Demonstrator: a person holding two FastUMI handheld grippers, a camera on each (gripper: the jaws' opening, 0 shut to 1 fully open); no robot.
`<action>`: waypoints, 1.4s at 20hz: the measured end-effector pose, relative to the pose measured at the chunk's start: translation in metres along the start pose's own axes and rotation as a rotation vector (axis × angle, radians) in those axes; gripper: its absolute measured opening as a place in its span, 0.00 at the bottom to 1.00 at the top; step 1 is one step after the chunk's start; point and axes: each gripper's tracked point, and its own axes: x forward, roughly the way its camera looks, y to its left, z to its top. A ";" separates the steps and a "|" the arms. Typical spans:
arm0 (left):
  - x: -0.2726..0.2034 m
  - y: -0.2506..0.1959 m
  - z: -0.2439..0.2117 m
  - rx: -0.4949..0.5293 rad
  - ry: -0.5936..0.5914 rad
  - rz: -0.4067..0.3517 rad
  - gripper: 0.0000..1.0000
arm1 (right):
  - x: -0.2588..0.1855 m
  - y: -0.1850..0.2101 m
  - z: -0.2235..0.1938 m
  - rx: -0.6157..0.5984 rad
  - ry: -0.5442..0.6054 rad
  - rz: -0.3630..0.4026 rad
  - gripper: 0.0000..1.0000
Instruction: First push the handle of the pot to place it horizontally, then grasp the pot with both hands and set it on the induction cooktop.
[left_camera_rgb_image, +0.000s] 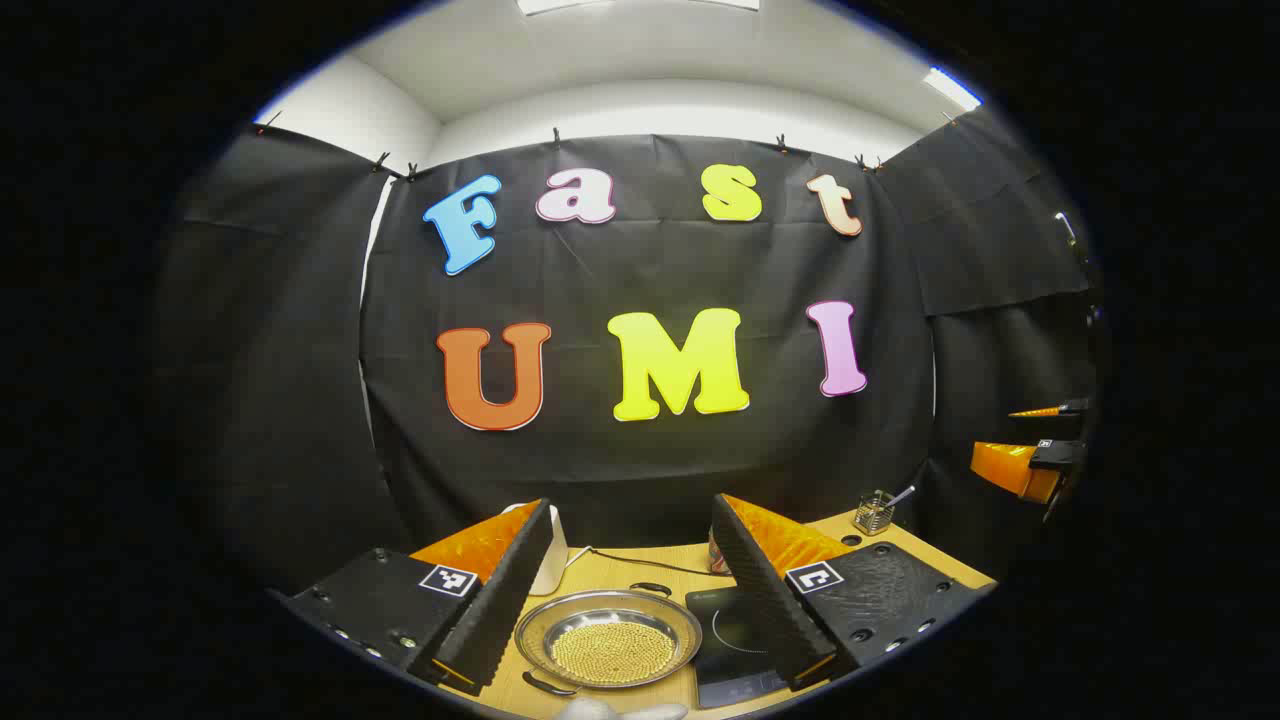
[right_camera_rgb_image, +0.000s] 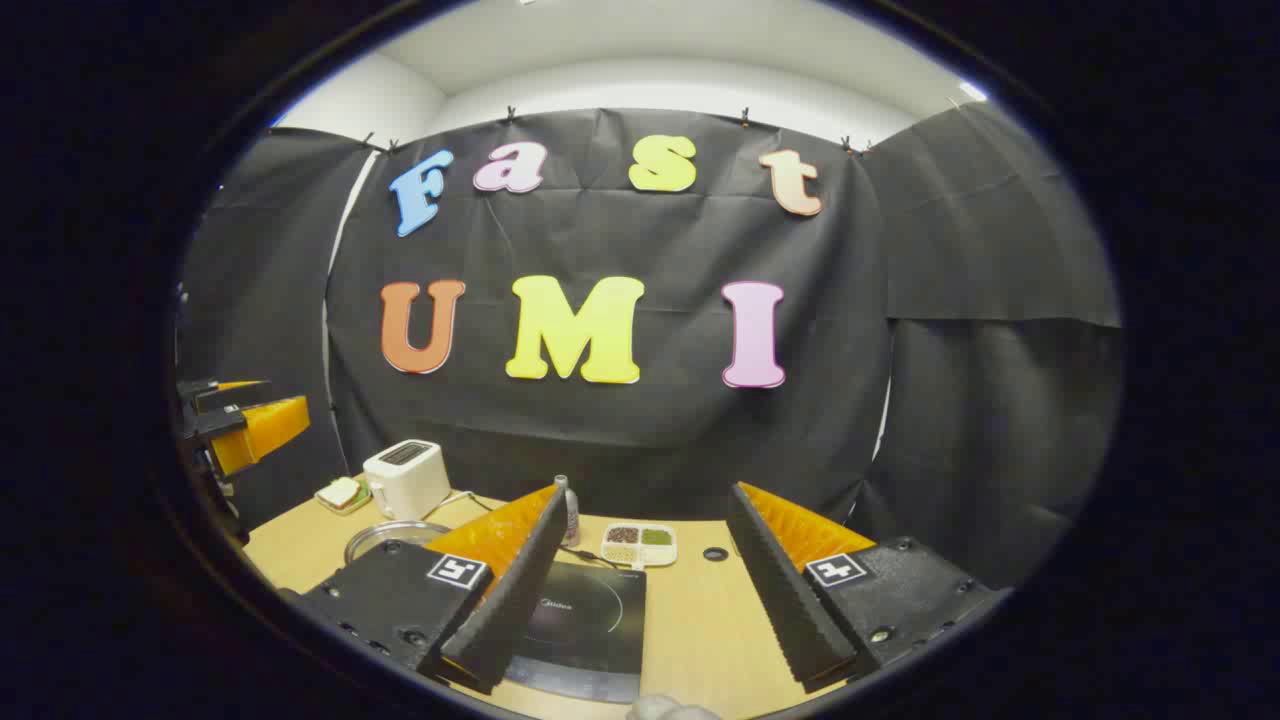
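"Midea" on induction cooktop (right_camera_rgb_image: 585, 625)

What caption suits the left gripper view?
Open left gripper above the bead-filled pot beside the induction cooktop on the wooden table.

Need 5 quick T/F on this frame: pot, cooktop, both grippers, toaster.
1. The pot sits on the cooktop. False: it rests on the table beside the cooktop.
2. The left gripper is open, holding nothing. True.
3. The pot holds small yellowish beads. True.
4. The right gripper is shut on the pot. False: it is open, above the cooktop and table, gripping nothing.
5. The toaster stands on the cooktop. False: it stands on the table near the back wall, apart from the cooktop.
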 end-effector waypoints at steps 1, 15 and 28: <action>0.000 0.001 -0.001 0.002 0.001 0.002 0.96 | 0.000 0.001 0.000 0.001 -0.001 0.005 0.97; -0.002 0.021 -0.009 -0.012 0.010 0.036 0.96 | -0.003 0.017 0.003 -0.004 -0.003 0.029 0.97; 0.001 0.028 -0.068 -0.065 0.206 -0.055 0.03 | -0.004 0.030 -0.005 -0.023 0.026 0.045 0.97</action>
